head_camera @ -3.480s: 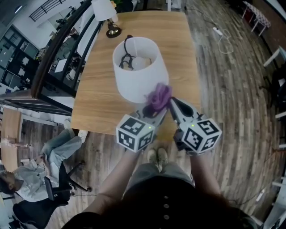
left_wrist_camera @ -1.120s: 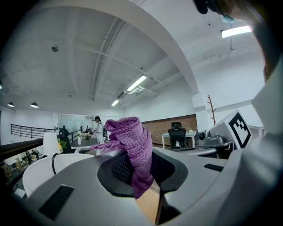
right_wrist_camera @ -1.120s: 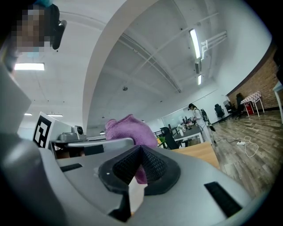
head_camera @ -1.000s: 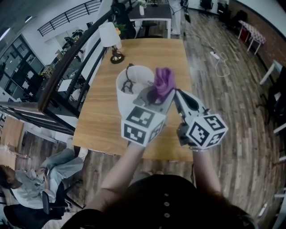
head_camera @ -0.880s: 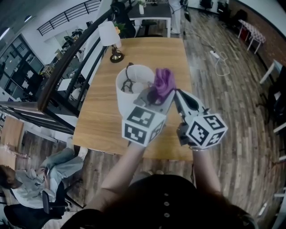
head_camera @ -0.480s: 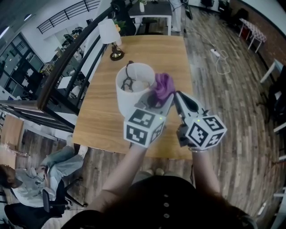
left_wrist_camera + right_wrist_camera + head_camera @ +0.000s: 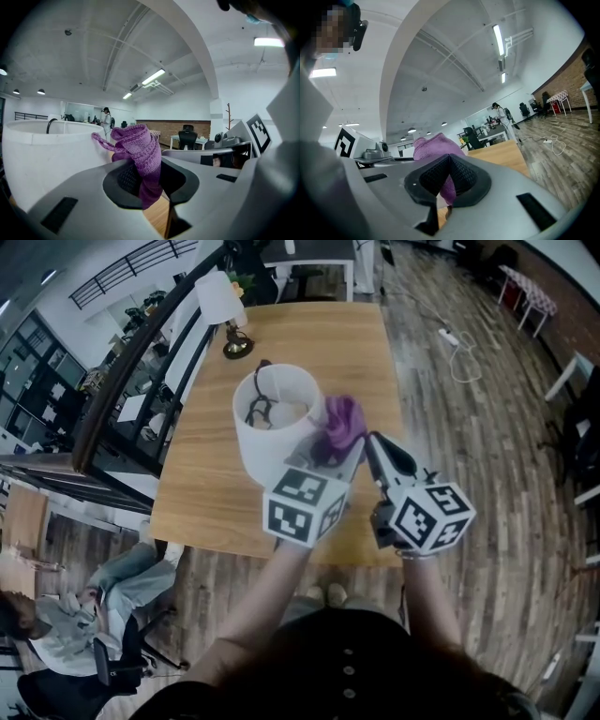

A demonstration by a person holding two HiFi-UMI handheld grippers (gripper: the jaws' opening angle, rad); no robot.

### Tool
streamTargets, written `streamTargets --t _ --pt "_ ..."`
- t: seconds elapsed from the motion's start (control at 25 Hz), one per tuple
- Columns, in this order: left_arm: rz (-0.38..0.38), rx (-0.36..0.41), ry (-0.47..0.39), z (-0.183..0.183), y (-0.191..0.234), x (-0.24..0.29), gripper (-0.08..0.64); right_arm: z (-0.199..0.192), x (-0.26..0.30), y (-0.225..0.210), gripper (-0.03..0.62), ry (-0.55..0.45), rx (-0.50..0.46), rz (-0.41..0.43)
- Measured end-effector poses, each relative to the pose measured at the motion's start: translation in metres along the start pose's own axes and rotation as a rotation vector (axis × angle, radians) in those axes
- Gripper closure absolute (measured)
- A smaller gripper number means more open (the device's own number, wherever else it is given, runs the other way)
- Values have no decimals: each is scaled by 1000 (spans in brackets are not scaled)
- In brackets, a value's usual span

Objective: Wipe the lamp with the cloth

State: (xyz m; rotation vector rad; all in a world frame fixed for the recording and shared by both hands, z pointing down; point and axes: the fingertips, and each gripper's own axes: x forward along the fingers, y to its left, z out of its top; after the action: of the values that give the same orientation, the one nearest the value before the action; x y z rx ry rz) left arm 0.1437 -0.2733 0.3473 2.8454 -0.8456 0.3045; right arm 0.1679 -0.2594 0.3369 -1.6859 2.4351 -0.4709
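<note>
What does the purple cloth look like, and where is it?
The purple cloth looks knitted and soft, bunched into a lump with a thin loop sticking out. The left claw pinches it, and one end hangs below the pads. The right claw nips its other side. It is held up in the air beside the white lampshade, near the rim.

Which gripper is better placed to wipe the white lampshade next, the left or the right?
Left. The left gripper clamps the purple cloth right beside the lampshade; the right gripper lies on the cloth's far side, away from the shade.
</note>
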Motion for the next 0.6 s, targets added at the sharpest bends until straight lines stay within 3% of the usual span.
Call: streamTargets --t 0.6 --pt "14 -63 69 -35 0 5 482 -25 -2 -8 580 37 47 -29"
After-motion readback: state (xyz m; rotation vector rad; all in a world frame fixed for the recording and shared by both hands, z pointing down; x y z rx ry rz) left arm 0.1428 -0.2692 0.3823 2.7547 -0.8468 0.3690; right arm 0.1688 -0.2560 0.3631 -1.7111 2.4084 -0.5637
